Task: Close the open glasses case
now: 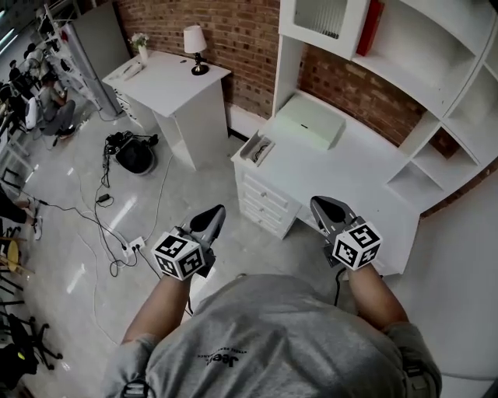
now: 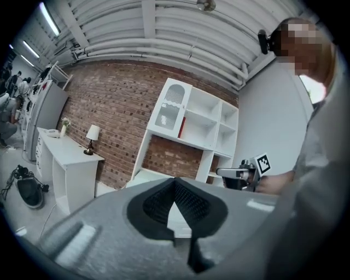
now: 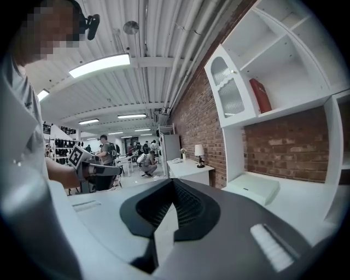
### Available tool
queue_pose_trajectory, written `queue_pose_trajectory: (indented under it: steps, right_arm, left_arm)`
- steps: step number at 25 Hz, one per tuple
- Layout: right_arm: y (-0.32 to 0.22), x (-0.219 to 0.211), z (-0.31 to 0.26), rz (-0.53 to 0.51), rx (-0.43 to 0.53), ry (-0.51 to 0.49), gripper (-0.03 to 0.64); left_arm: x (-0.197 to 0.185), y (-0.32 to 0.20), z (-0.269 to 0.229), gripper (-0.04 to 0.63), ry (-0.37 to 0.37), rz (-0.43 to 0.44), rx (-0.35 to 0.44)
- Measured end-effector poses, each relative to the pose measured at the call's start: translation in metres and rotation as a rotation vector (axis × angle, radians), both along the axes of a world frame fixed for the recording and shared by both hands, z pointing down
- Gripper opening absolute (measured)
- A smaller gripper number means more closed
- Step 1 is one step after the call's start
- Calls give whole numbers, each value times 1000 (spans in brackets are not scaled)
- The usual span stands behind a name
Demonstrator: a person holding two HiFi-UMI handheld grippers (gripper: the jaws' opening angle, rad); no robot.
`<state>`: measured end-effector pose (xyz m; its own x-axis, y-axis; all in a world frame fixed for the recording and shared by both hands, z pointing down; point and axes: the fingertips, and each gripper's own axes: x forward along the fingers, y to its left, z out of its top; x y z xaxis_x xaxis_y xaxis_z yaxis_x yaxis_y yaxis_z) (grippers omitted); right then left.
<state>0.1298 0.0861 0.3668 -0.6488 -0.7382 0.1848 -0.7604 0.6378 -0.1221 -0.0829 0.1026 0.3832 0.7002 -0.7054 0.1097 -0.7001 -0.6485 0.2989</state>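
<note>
The open glasses case [image 1: 258, 148] lies on the left end of the white desk [image 1: 342, 175], with dark glasses inside it. Both grippers hover short of the desk's near edge and touch nothing. My left gripper [image 1: 215, 211] is over the floor, left of the drawers, with its jaws together and empty. My right gripper [image 1: 320, 204] is above the desk's front edge, also shut and empty. In the left gripper view the jaws [image 2: 175, 184] meet at their tips; in the right gripper view the jaws [image 3: 174, 185] do the same. The case does not show in either gripper view.
A flat pale green box [image 1: 310, 123] lies on the desk behind the case. White shelves [image 1: 436, 93] with a red book [image 1: 371, 23] rise at the back. A second white table with a lamp [image 1: 194, 48] stands at the left; cables and a black bag [image 1: 136, 157] lie on the floor.
</note>
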Motion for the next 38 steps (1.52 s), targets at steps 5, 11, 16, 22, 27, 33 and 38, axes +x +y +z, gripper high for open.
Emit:
queue_pose_trajectory:
  steps: [5, 11, 16, 22, 27, 33, 38]
  right_arm:
    - [-58, -31, 1, 23, -14, 6, 8]
    - [-112, -39, 11, 27, -42, 12, 8]
    - [-156, -26, 20, -2, -45, -3, 8]
    - [-225, 2, 27, -103, -45, -27, 8]
    - [-274, 24, 31, -197, -61, -36, 8]
    - [-312, 18, 42, -204, -82, -48, 8]
    - [-327, -6, 43, -144, -54, -22, 8]
  left_arm:
    - [-34, -66, -2, -3, -1, 33, -3]
    - [-46, -116, 8, -3, 8, 27, -29]
    - [-32, -151, 17, -3, -11, 6, -36]
    - [-2, -205, 16, -3, -34, -99, -32]
    - [27, -242, 15, -3, -4, -190, -57]
    - [23, -268, 19, -3, -14, -202, -75]
    - [-4, -282, 27, -3, -17, -134, -70]
